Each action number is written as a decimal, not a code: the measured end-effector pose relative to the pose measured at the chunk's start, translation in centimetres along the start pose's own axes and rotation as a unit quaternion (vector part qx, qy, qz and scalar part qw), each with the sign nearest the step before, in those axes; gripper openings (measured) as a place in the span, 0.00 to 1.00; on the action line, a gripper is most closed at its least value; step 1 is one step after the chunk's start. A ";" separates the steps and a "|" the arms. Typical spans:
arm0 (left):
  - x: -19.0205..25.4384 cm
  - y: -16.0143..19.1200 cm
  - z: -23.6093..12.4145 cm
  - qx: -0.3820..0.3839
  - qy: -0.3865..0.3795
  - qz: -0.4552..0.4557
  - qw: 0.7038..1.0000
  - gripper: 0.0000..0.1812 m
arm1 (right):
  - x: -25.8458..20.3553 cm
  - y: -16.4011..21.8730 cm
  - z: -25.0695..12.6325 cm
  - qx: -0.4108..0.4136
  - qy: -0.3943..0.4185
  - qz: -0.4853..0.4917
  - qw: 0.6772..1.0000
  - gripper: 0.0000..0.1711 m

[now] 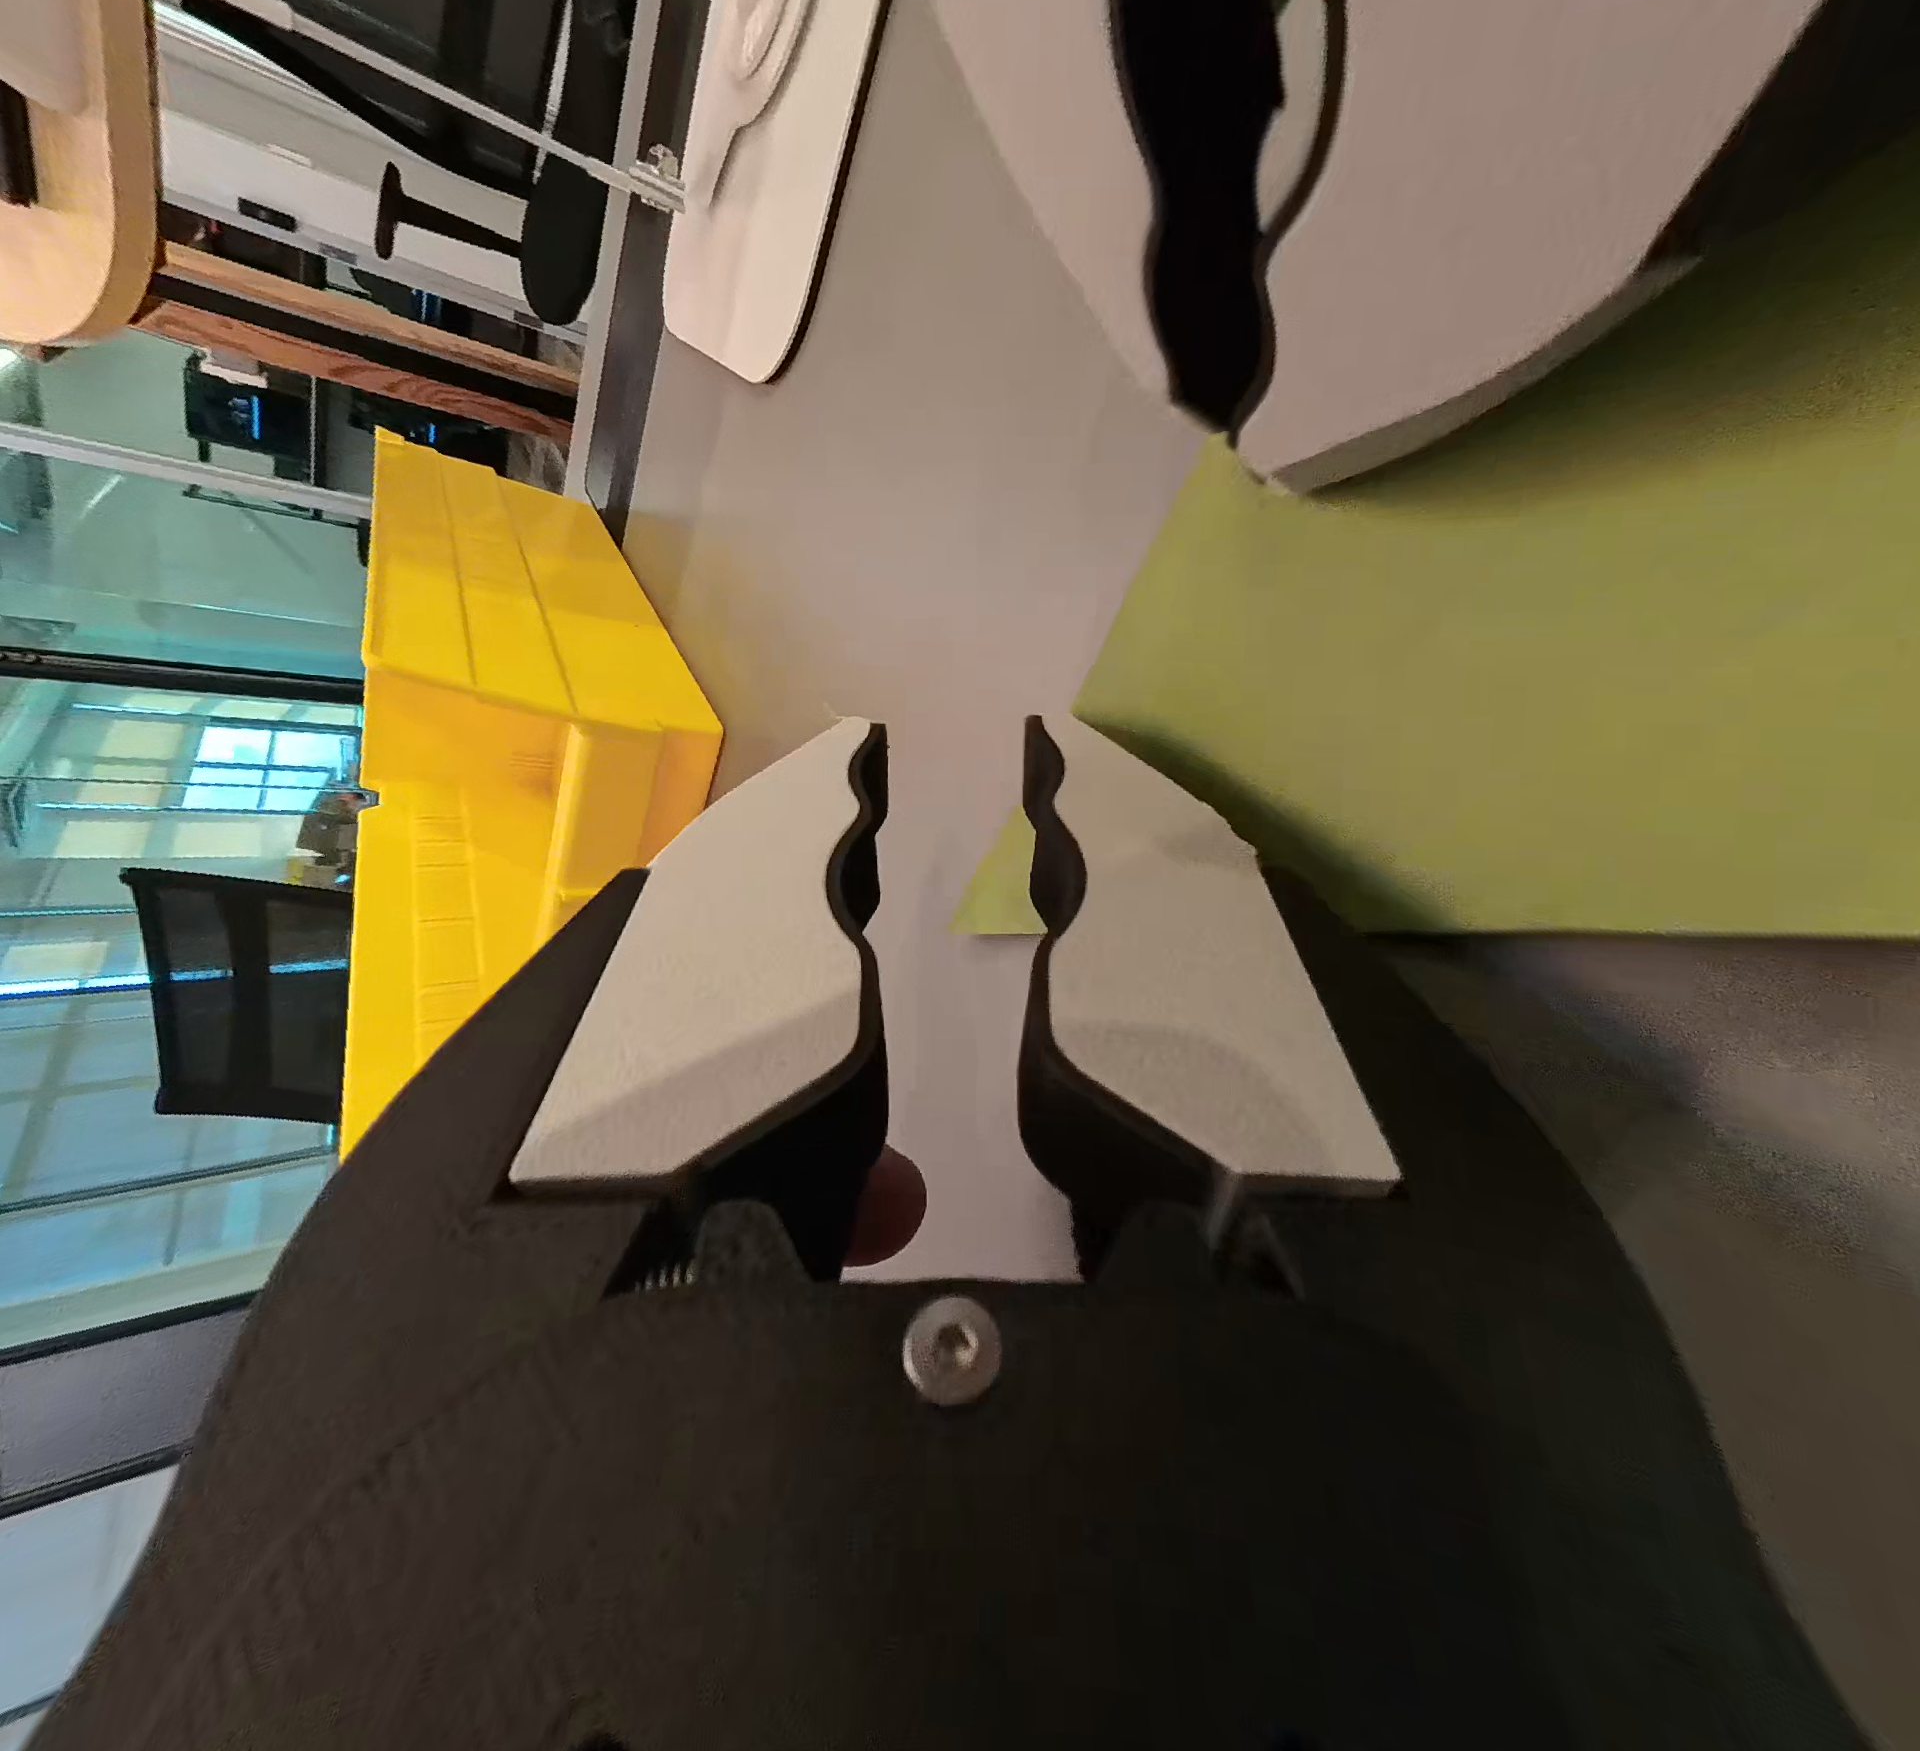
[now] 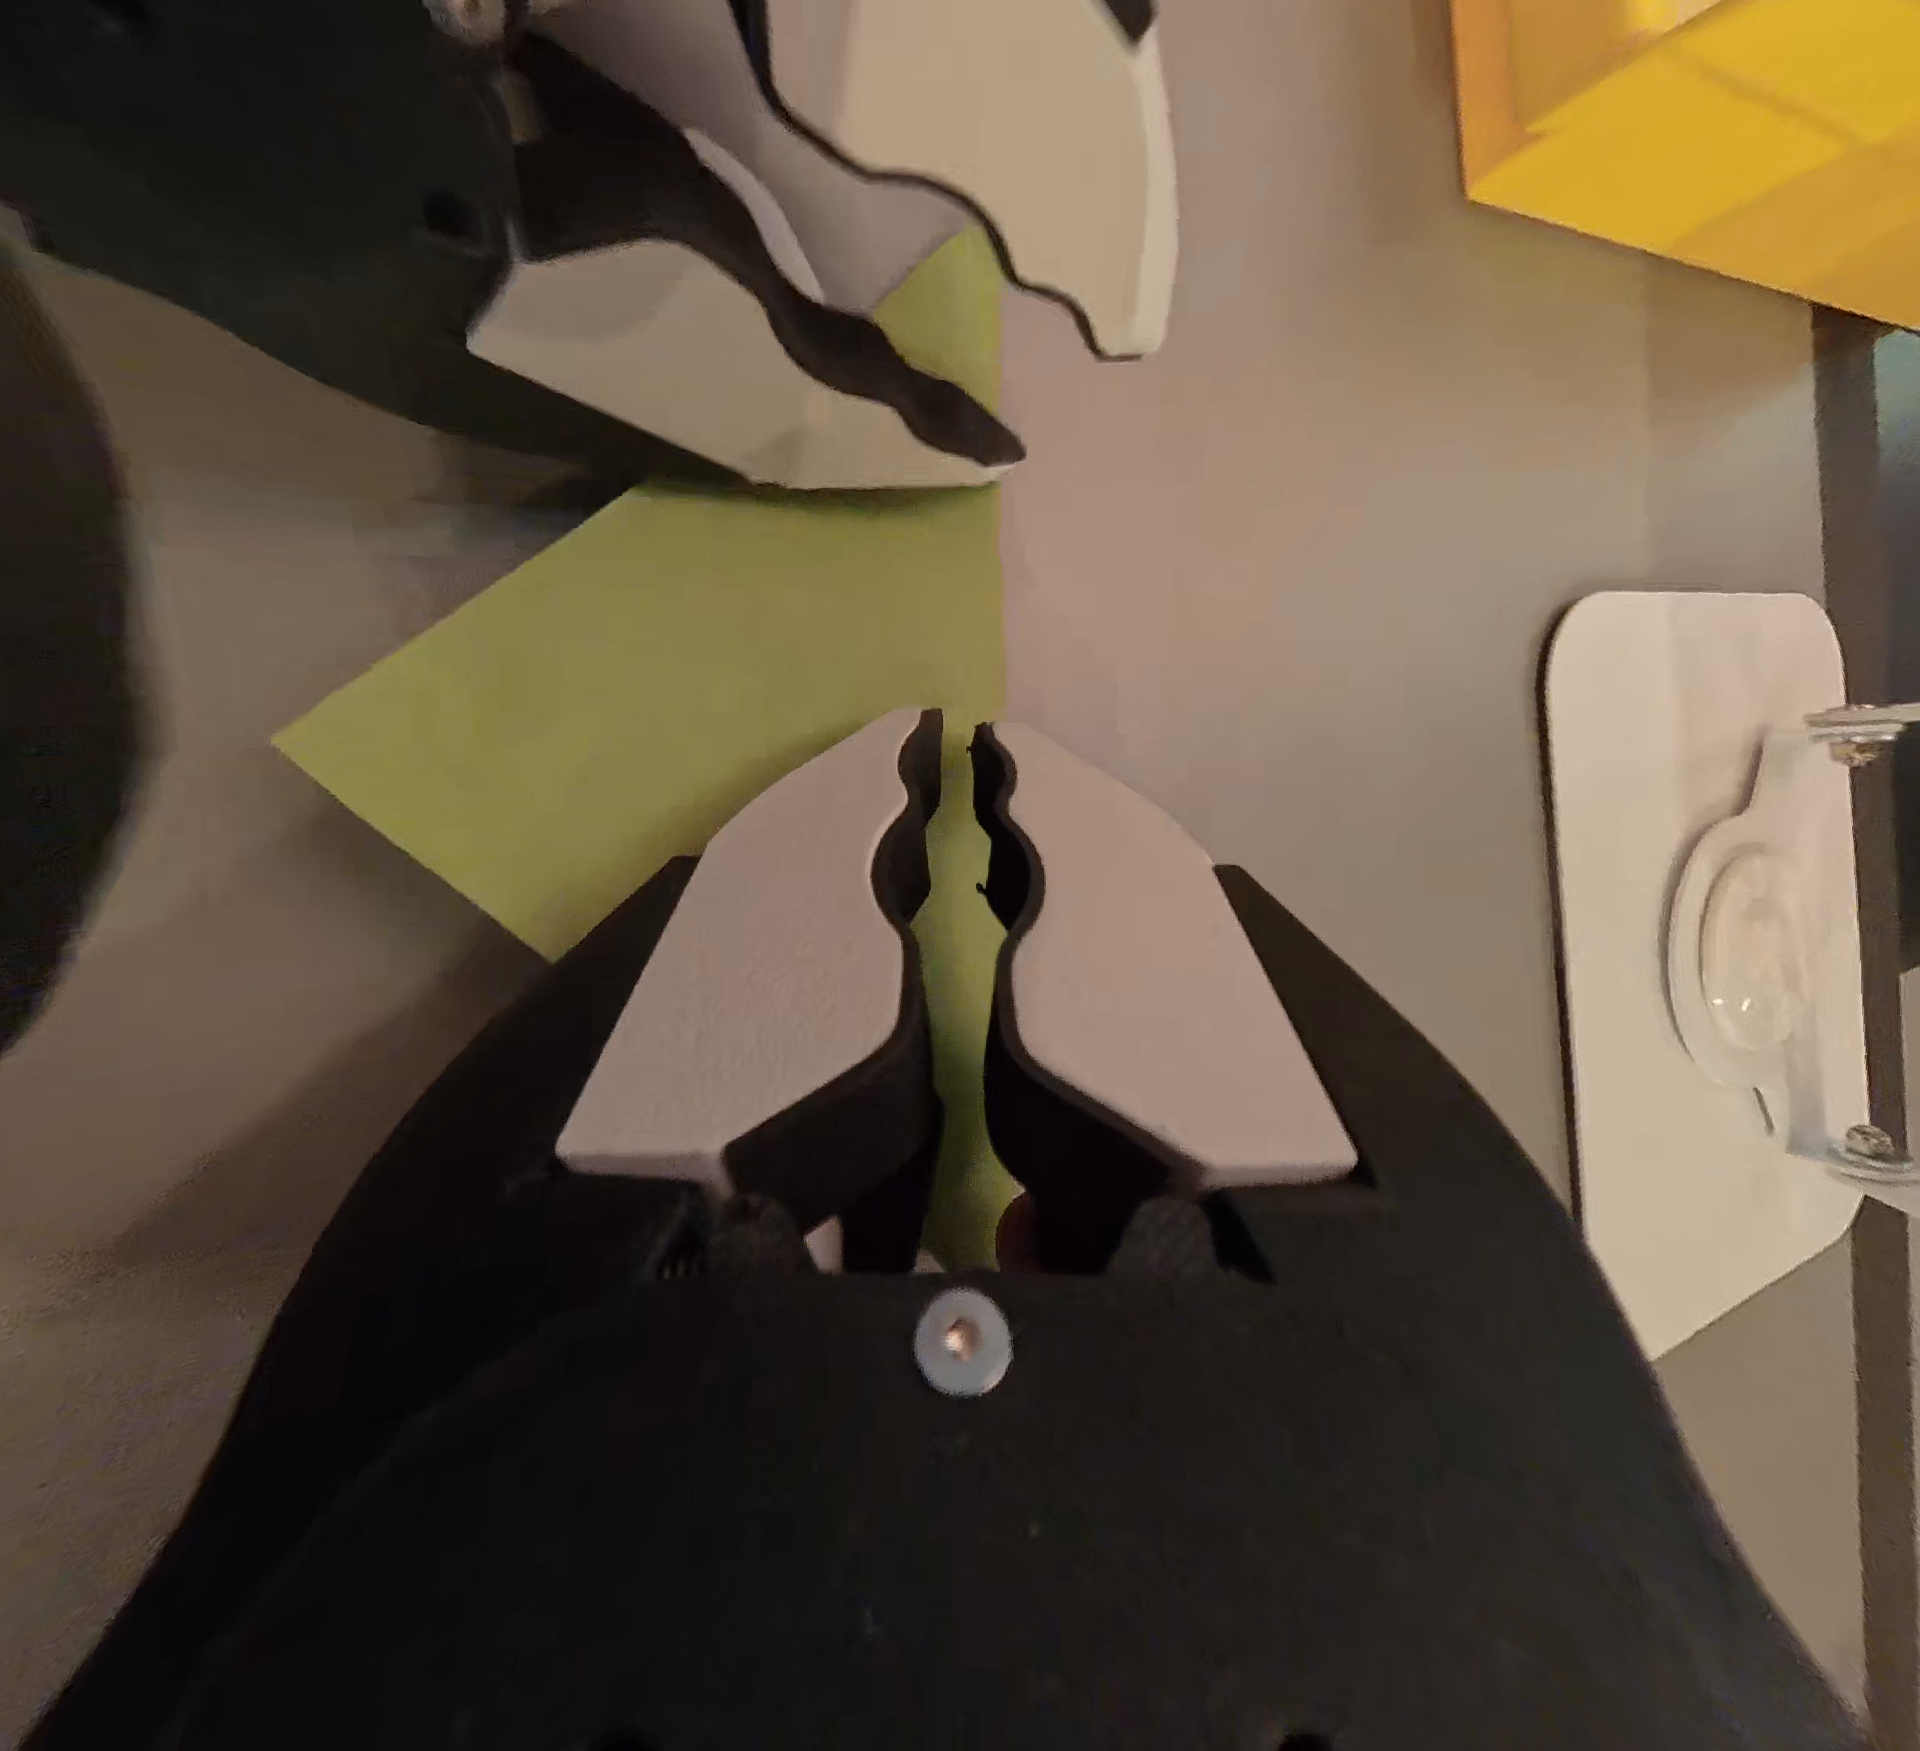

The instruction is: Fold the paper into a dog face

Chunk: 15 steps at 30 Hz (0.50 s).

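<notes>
Right tongs (image 2: 958, 745) nearly closed over green paper (image 2: 665, 652); left tongs (image 1: 956, 756) parted.

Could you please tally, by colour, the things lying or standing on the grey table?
Green: 1, the folded green paper sheet
Yellow: 1, the yellow plastic bin
White: 1, the white rounded-corner plate with a clear suction mount
Total: 3

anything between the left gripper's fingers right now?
Nothing gripped. In the left wrist view the left gripper stands open over bare grey table; only a corner of the green paper pokes in beside one finger.
</notes>
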<state>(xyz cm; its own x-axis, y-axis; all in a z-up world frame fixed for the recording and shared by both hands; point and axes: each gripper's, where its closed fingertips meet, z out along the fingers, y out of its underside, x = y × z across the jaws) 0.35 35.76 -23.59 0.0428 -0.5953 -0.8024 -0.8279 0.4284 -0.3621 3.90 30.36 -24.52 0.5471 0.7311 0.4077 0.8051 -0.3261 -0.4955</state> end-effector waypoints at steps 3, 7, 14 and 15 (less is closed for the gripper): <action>0.3 -0.1 0.0 0.002 -0.004 0.017 1.000 0.11 | 0.4 0.7 0.3 -0.015 0.024 -0.022 0.999 0.02; 0.3 0.0 0.0 -0.002 -0.005 0.026 1.000 0.11 | 0.6 1.5 -0.1 -0.015 0.031 -0.023 0.999 0.00; -0.3 0.2 0.1 -0.007 -0.011 0.022 1.000 0.15 | 0.8 2.2 -0.3 -0.003 0.015 0.013 1.000 0.00; -0.4 0.0 0.0 -0.007 -0.006 0.008 1.000 0.18 | 0.7 2.2 -0.3 0.001 0.013 0.013 1.000 0.00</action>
<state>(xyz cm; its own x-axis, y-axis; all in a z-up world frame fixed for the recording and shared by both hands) 0.35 35.95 -23.22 0.0369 -0.5801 -0.8137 -0.8358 0.4284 -0.3433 6.20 29.98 -25.07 0.5736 0.7067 0.4142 0.7899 -0.3434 -0.5080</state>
